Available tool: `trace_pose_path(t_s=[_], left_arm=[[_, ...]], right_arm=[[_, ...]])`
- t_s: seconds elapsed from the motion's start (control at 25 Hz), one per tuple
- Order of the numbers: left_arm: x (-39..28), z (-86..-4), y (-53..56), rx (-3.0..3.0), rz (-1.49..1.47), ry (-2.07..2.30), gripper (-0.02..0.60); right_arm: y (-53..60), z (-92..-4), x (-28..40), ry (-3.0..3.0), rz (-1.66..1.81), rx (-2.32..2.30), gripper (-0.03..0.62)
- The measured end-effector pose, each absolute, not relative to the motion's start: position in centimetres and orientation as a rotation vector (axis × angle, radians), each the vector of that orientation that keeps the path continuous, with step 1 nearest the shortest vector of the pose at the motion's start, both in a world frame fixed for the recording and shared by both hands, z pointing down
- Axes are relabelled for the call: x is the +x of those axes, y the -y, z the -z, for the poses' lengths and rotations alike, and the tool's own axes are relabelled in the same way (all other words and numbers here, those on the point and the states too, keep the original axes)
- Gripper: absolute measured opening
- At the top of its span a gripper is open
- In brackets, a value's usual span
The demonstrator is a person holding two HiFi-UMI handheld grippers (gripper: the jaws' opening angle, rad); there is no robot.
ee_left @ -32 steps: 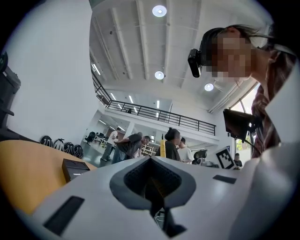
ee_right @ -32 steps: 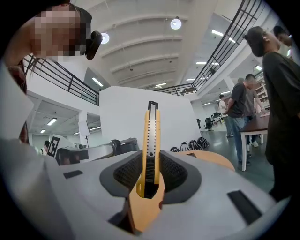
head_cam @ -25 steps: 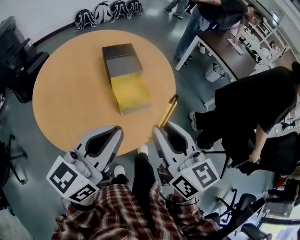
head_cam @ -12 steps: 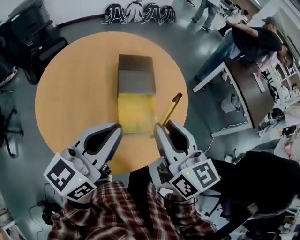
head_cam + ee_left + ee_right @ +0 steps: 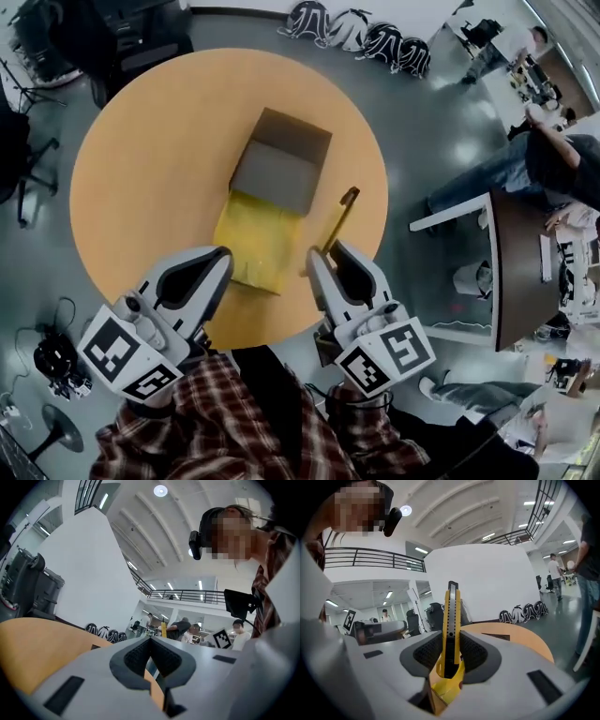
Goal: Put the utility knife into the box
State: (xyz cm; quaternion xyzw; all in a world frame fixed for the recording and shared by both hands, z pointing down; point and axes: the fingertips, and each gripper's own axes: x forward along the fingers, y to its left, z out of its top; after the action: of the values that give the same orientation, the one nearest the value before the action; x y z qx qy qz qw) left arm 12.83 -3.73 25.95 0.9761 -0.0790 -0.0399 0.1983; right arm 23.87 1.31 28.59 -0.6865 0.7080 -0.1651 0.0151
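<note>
A yellow utility knife [image 5: 337, 221] sticks forward out of my right gripper [image 5: 325, 258], which is shut on its rear end; in the right gripper view the knife [image 5: 451, 620] stands upright between the dark pads [image 5: 475, 653]. The box [image 5: 269, 201] lies open on the round wooden table [image 5: 141, 169], its yellow inside [image 5: 252, 239] nearest me and its grey lid [image 5: 280, 164] behind. The knife hangs just right of the box. My left gripper [image 5: 217, 262] is shut and empty at the box's near left corner; its pads [image 5: 151, 654] meet with nothing between them.
Black chairs and equipment [image 5: 56, 37] stand at the far left. Backpacks [image 5: 361, 37] line the far wall. A dark desk [image 5: 520, 272] with people around it is to the right. The table's near edge [image 5: 253, 337] is just ahead of my grippers.
The view has swung: the box now lies turned clockwise and the desk with people sits farther right. Both grippers keep their places before me, the knife still held.
</note>
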Motion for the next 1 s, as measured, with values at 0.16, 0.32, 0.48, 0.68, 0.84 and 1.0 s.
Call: trace_pose_path(t_s=[0.16,0.32,0.48,0.68,0.84,1.0], left_arm=[[12.8,-26.4,4.3,2.717,0.103,0.301,0.011],[12.3,-26.0,4.4,2.720,0.121,0.289,0.011],[12.0,-25.3,4.8,2.722,0.157,0.272,0.011],[10.7,-26.0,5.0,2.708,0.178,0.289,0.011],[9.2,-26.4,5.3,2.709,0.185,0.323,0.011],[8.2,-26.3,4.3,2.700,0.178,0.401,0.011]], right_arm=[[-0.3,-29.4,24.2,-2.272,0.559,-2.085,0.123],[0.2,-28.9,23.4,-2.305,0.547,-2.082,0.124],[0.2,-27.7,23.1,-2.327,0.522,-2.116,0.124],[0.1,-27.9,22.8,-2.404,0.516,-2.131,0.124],[1.6,-30.1,22.6,-2.515,0.575,-2.124,0.123],[2.2,-32.9,23.0,-2.686,0.677,-2.099,0.124]])
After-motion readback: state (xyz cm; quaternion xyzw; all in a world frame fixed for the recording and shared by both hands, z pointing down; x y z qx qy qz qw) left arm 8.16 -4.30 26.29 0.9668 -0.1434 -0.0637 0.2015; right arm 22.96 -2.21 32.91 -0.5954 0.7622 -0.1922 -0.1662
